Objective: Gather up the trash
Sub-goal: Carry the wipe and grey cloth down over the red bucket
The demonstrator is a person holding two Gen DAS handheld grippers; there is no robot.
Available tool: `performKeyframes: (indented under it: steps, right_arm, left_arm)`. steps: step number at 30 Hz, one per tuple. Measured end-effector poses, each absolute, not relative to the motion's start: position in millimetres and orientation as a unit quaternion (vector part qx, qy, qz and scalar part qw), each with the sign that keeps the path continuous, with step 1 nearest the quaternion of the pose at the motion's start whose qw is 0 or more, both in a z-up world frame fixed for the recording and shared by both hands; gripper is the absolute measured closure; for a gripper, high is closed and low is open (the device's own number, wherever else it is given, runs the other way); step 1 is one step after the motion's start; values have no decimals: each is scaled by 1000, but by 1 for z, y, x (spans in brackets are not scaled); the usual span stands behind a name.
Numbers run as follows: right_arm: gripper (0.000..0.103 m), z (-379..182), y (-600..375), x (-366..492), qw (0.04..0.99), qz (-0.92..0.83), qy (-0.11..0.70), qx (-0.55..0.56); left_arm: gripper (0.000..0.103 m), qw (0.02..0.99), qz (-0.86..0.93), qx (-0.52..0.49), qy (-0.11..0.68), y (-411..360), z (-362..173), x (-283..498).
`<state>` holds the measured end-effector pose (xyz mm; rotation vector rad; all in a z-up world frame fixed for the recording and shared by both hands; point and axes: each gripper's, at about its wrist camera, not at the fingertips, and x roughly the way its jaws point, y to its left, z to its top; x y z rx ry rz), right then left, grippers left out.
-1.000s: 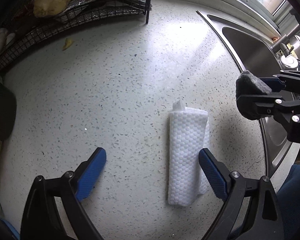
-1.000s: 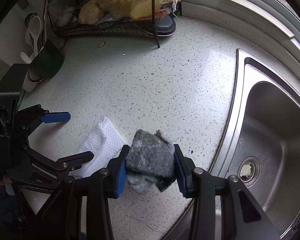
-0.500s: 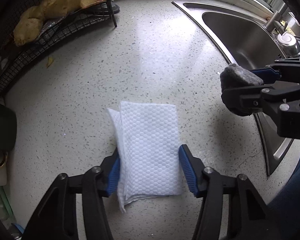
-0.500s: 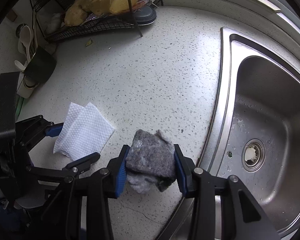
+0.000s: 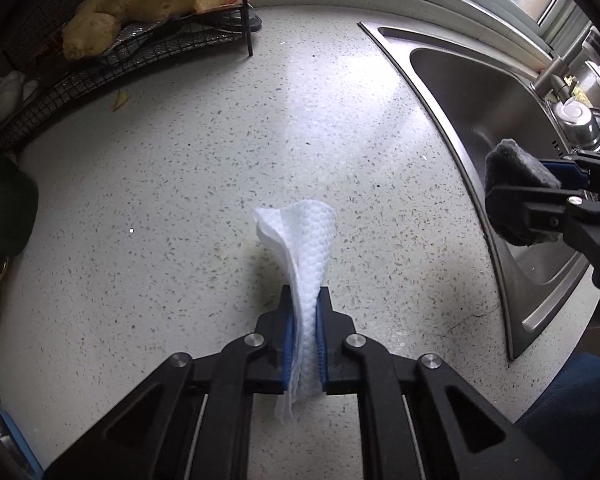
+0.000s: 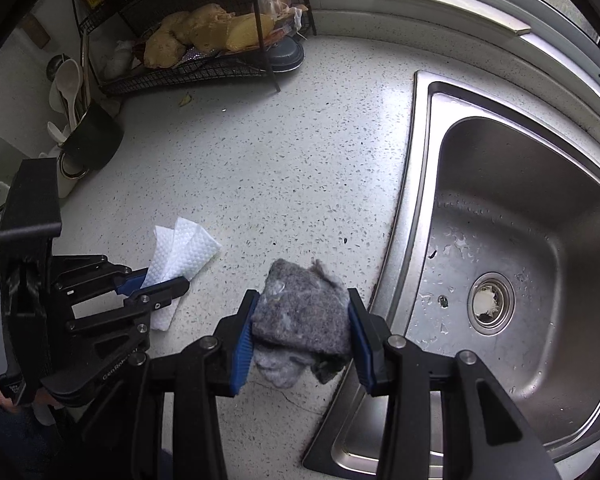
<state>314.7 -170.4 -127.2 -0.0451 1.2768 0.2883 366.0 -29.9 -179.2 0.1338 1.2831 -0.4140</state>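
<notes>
Left gripper point(image 5: 303, 334): jaws have just been closing and now pinch the white paper towel point(image 5: 300, 248) near its lower end; the sheet is squeezed into a narrow fold and fans upward, clear of the speckled tabletop point(image 5: 180, 184). Judged very light, limp and easily torn; a pinch across the bunched layers should hold better than one on a single edge.

Right gripper point(image 6: 302, 336): clamped on a grey fibrous wad point(image 6: 302, 312), above the tabletop just beside the sink point(image 6: 420, 128). Judged soft, compressible, liable to shed loose tufts below the pads.
</notes>
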Motion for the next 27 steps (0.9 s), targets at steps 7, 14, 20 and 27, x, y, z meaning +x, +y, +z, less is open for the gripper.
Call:
performKeyframes:
  steps: [7, 14, 20, 27]
  right_arm:
    - [63, -116, -164, 301, 799, 151, 581, -46]
    - [63, -104, -156, 285, 802, 182, 566, -62]
    - [63, -89, -155, 264, 805, 217, 547, -73]
    - [63, -75, -160, 228, 805, 261, 525, -92]
  left_arm:
    - [95, 797, -189, 36, 573, -10, -150, 340]
    - [95, 817, -165, 16, 552, 8, -110, 303]
    - [95, 828, -134, 12, 544, 15, -86, 263]
    - [95, 846, -97, -4, 525, 5, -61, 208]
